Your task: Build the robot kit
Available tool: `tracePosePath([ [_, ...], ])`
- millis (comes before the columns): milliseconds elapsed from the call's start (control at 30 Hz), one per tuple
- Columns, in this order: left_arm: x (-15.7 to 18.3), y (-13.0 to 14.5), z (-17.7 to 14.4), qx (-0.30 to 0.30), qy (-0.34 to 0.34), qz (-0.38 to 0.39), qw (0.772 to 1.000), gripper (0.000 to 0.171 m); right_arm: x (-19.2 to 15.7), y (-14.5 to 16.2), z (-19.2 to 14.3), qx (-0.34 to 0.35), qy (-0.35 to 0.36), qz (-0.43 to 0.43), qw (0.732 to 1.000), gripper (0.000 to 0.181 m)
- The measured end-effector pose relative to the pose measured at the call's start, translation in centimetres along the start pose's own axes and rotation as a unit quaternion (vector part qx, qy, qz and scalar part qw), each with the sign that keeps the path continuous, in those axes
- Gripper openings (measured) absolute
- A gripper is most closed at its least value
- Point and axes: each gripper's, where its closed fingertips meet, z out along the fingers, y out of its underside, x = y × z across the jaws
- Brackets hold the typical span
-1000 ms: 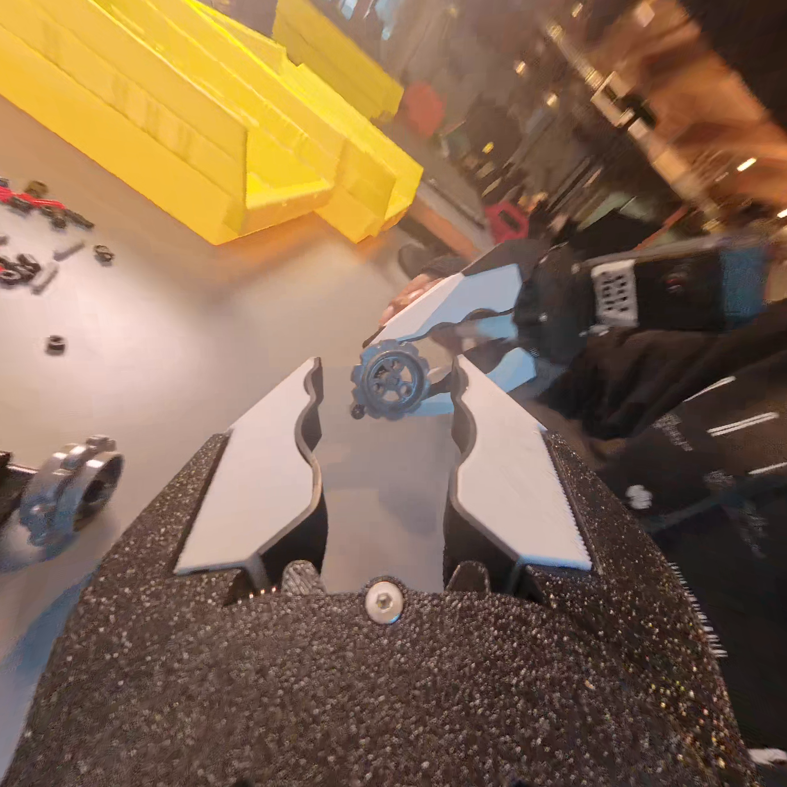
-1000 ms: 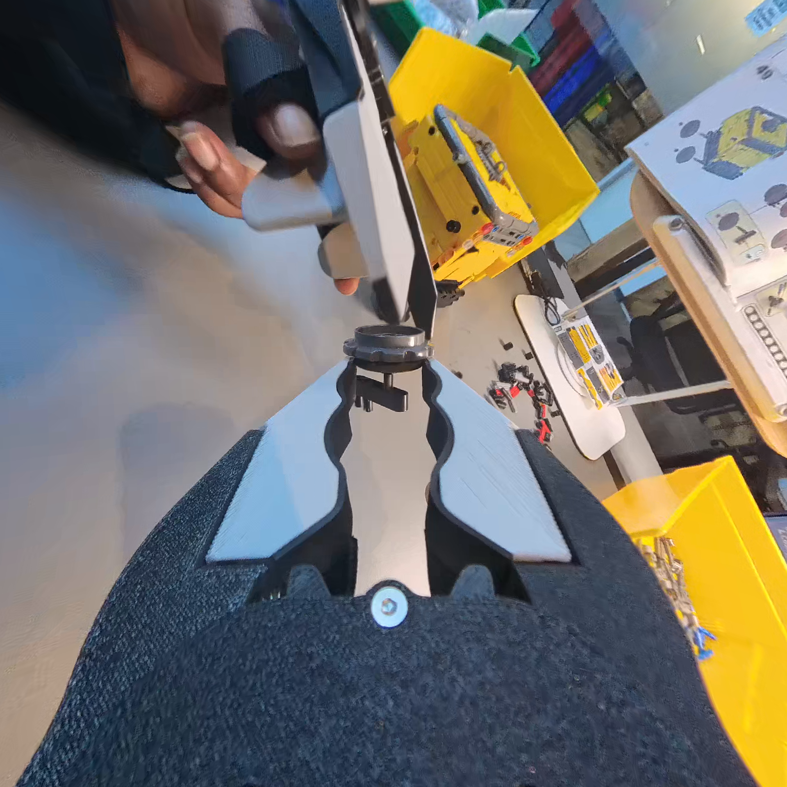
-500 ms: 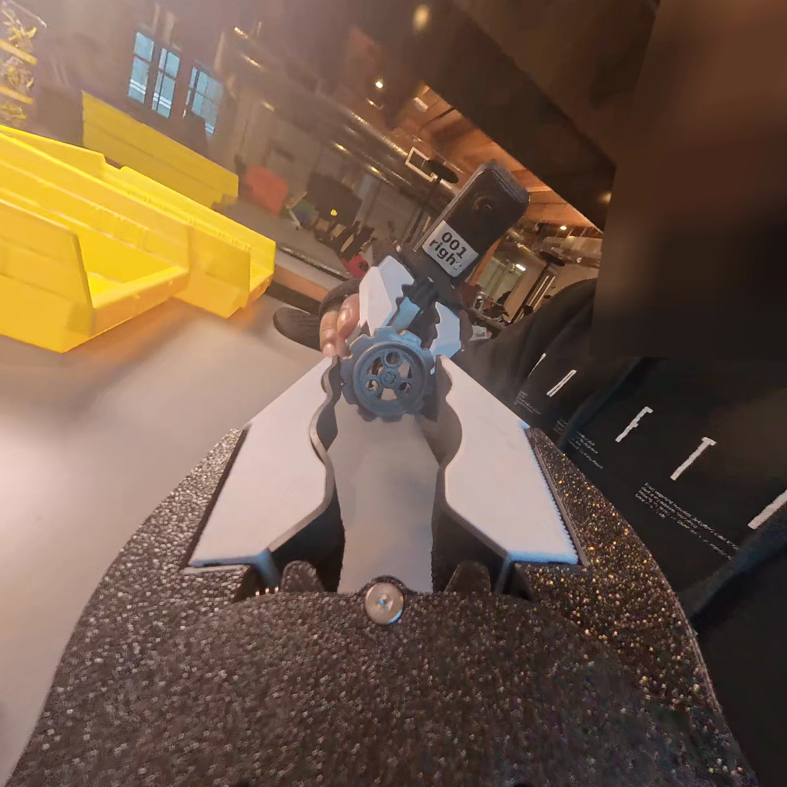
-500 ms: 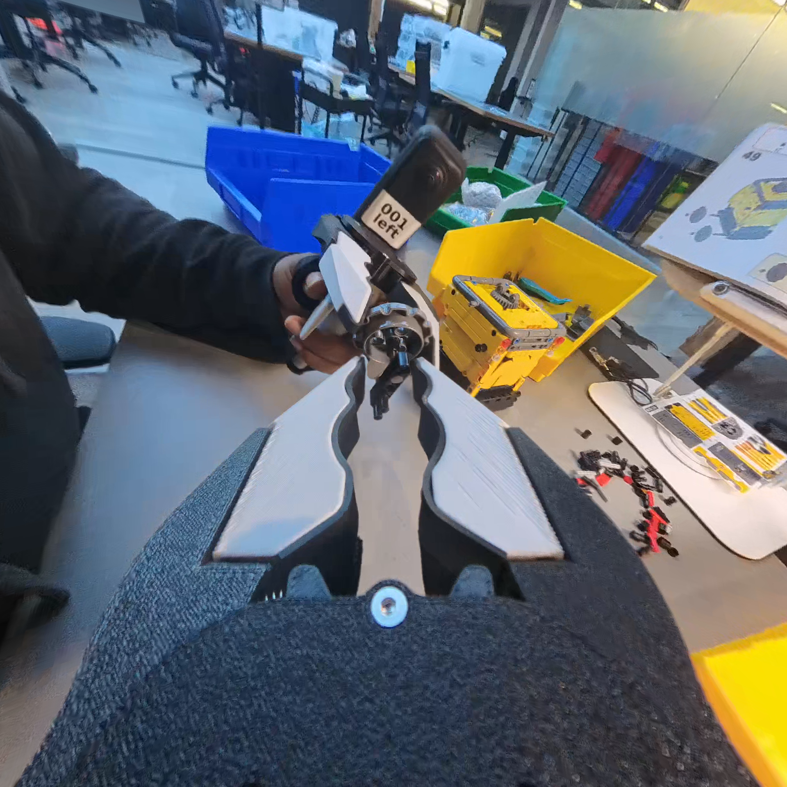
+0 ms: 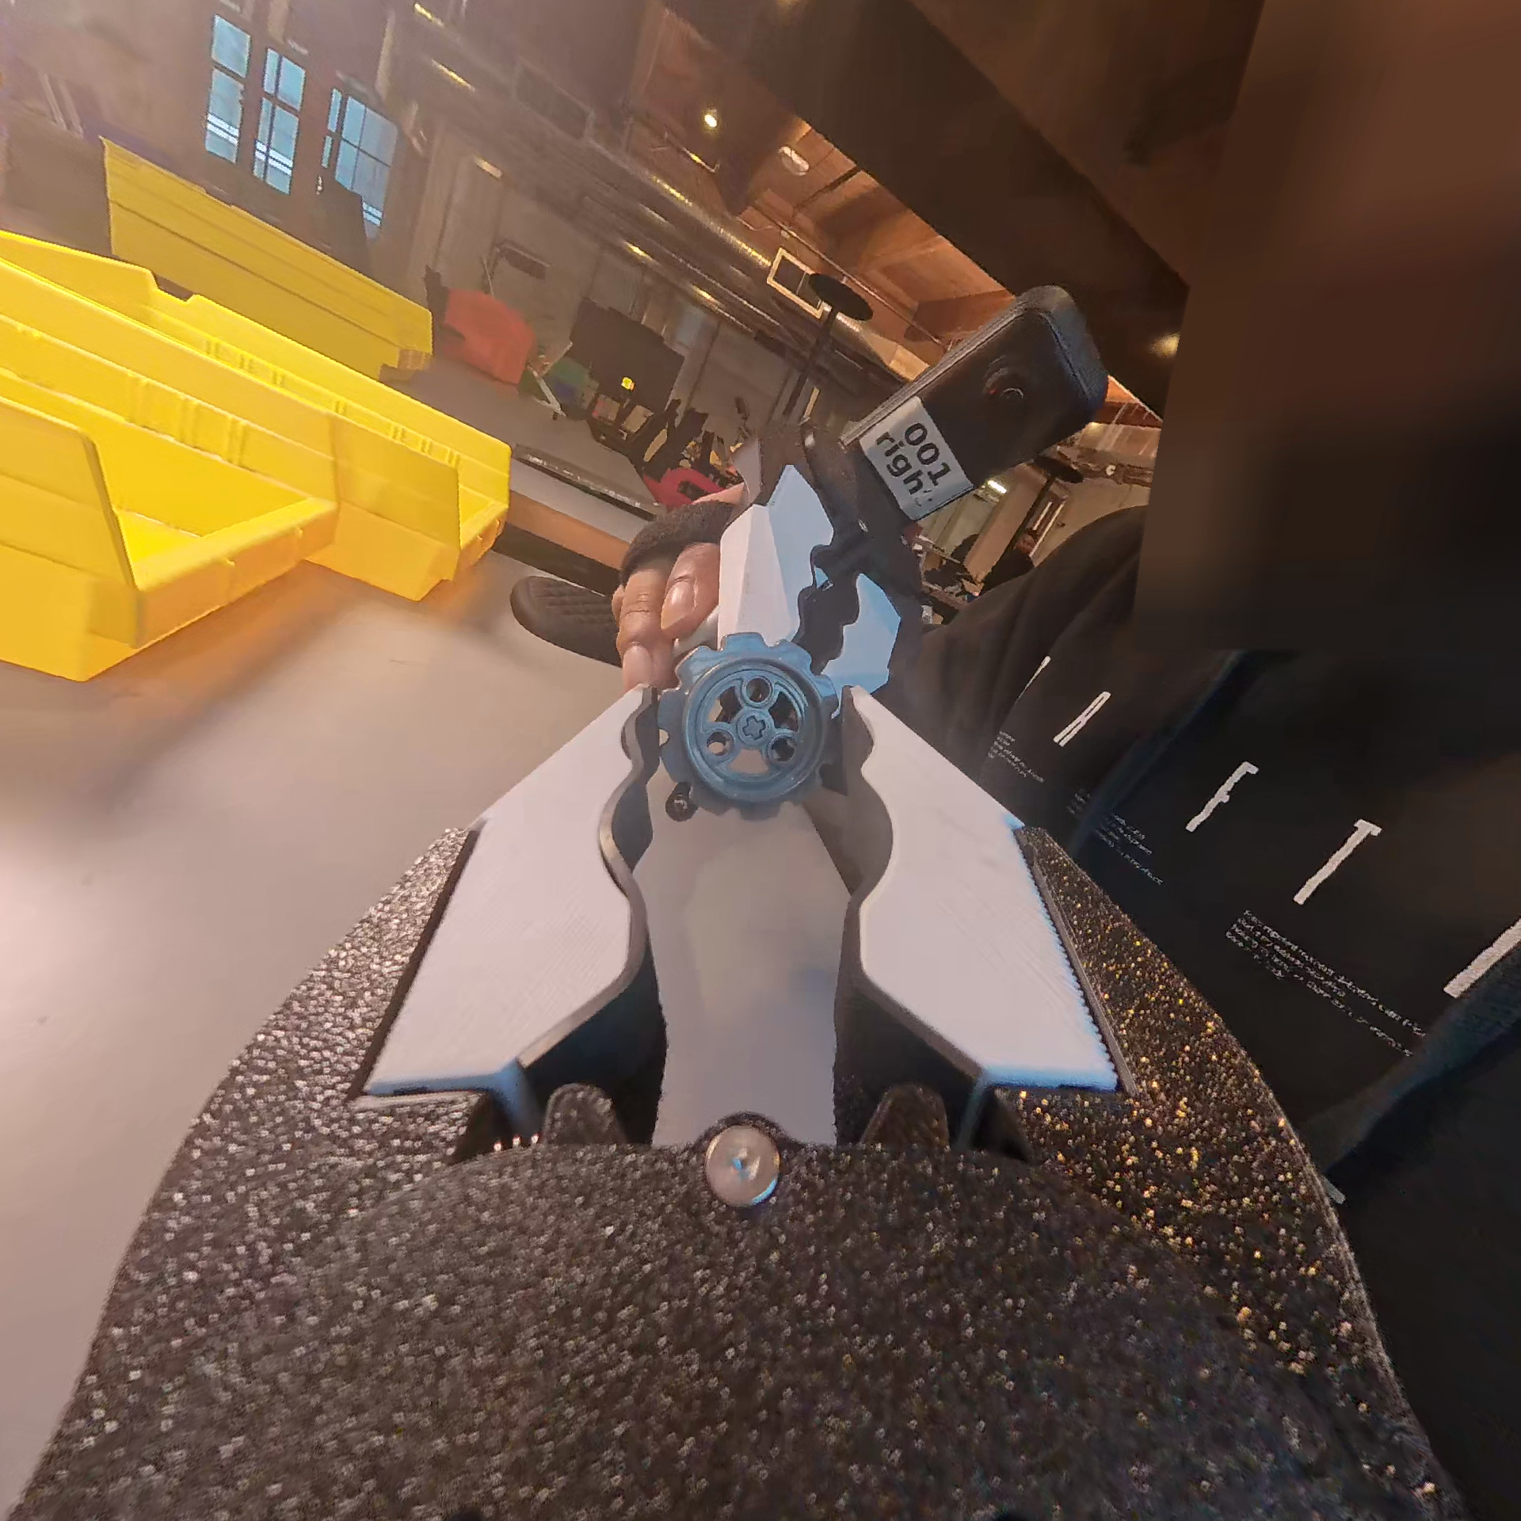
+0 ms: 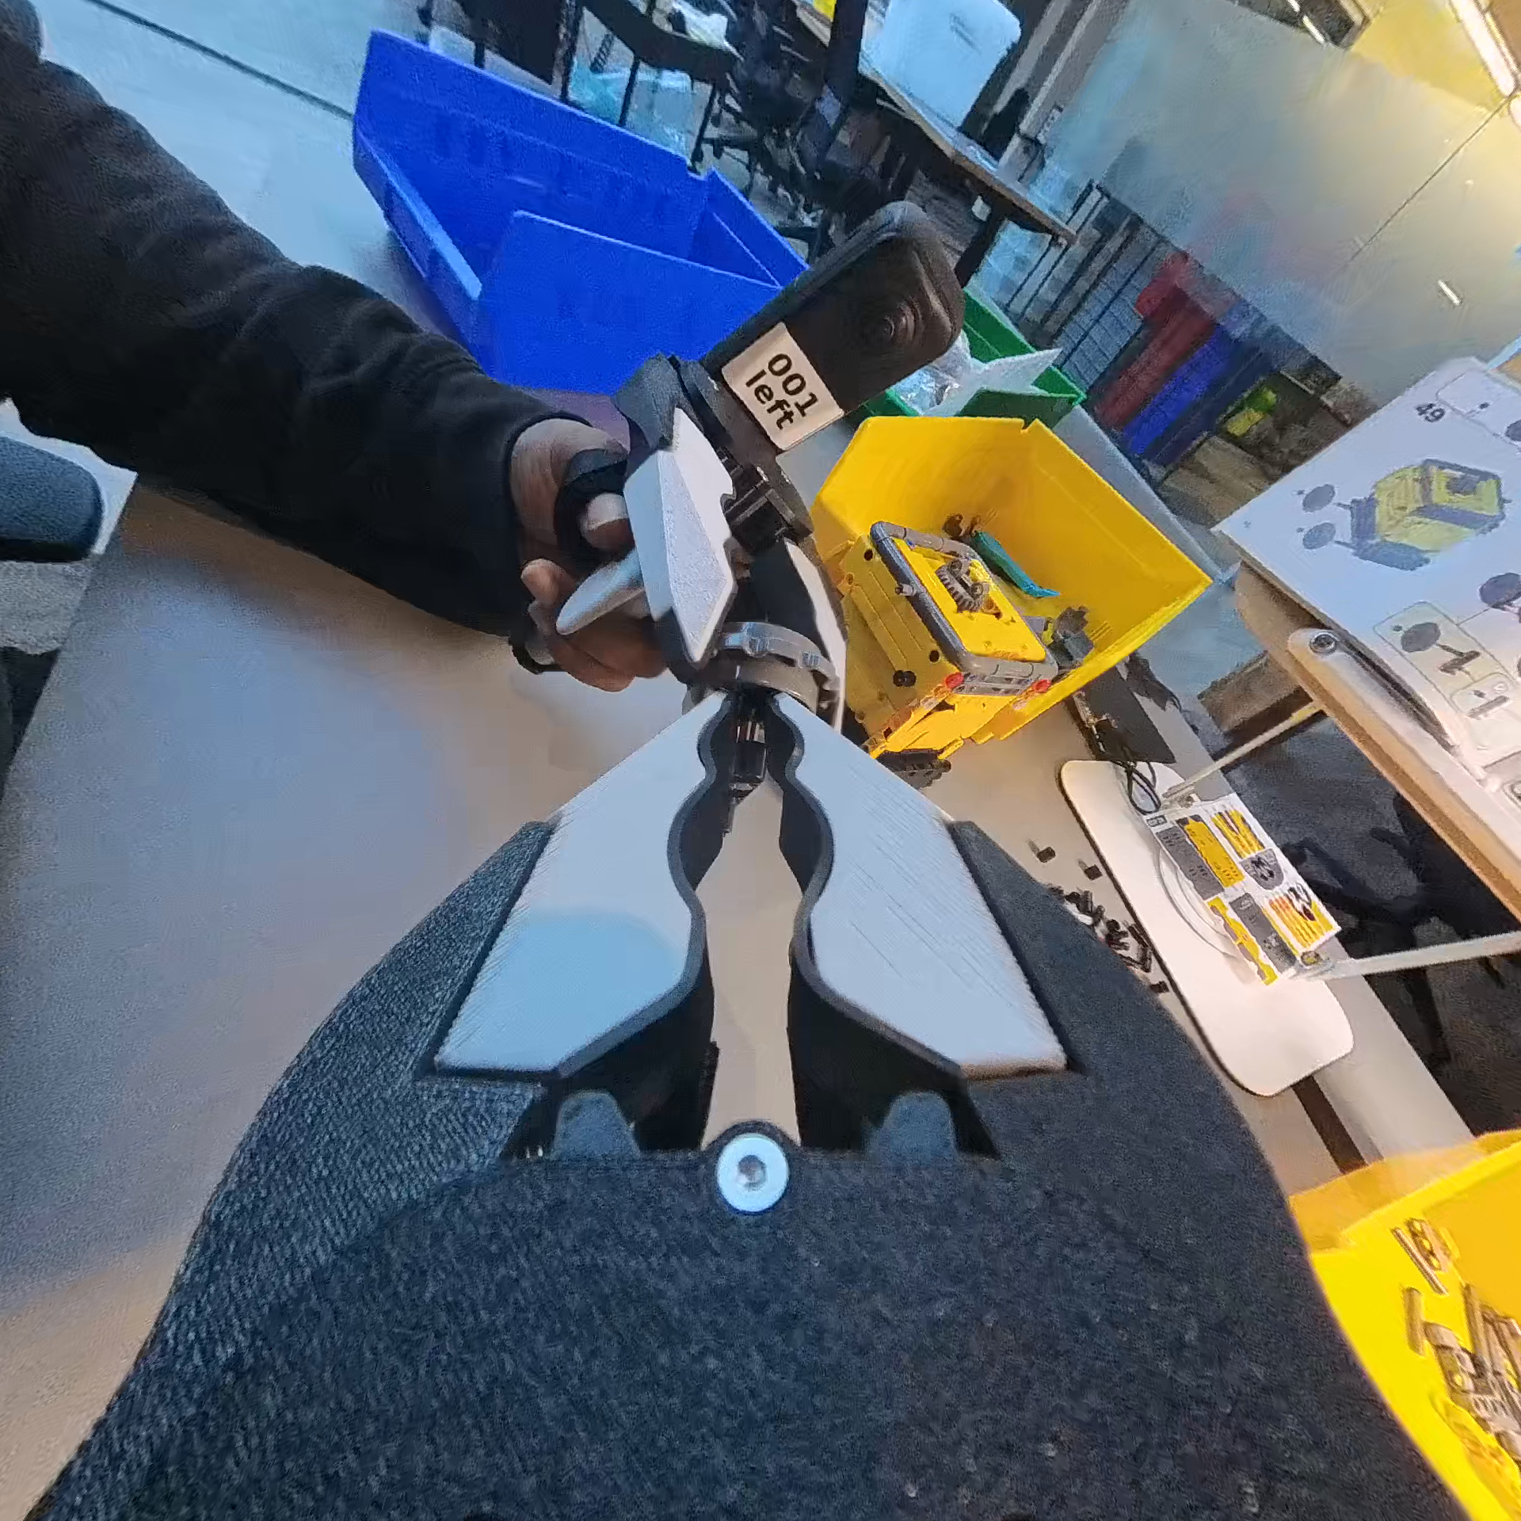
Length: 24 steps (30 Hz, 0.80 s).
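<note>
Left gripper (image 5: 745, 706): jaws closed on the rim of a blue-grey toothed wheel (image 5: 745, 741), one finger on each side, its face with a cross hole and three round holes turned to the left wrist camera. Grip looks square; the wheel is clear of the table (image 5: 247, 782), held in the air.

Right gripper (image 6: 751, 720): jaws nearly together, clenched on a short black pin (image 6: 747, 745) that projects from the back of the wheel. In the right wrist view the wheel sits just beyond the fingertips, seen edge-on. Whether the pin is fully seated in the wheel cannot be told; the joint is hidden by the fingers.

Both grippers meet nose to nose on one small assembly, each in a person's hand (image 6: 568, 576), with a black sleeve behind.

Surroundings:
- stacked yellow bins (image 5: 206, 527) on the far side of the table, well apart from the wheel
- blue bin (image 6: 576, 272) behind the left gripper
- yellow model (image 6: 930, 625) lying in an open yellow tray (image 6: 1029, 469), near the grippers
- loose black parts (image 6: 1103, 922) scattered on the table beside a sticker sheet (image 6: 1234, 881)
- open booklet (image 6: 1416, 510) on a stand at the right edge
</note>
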Motion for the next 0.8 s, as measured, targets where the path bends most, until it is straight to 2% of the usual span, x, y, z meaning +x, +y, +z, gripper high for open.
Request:
tracePosePath([
  [267, -0.5, 0.4, -0.1, -0.019, -0.033, 0.032, 0.999, 0.041, 0.0, 0.6, 0.2, -0.049, 0.007, -0.009, 0.999, 0.005],
  [800, -0.3, 1.1, 0.2, -0.051, -0.042, 0.046, 0.997, 0.04, -0.5, 0.9, -0.3, -0.114, -0.026, -0.08, 0.99, 0.005],
])
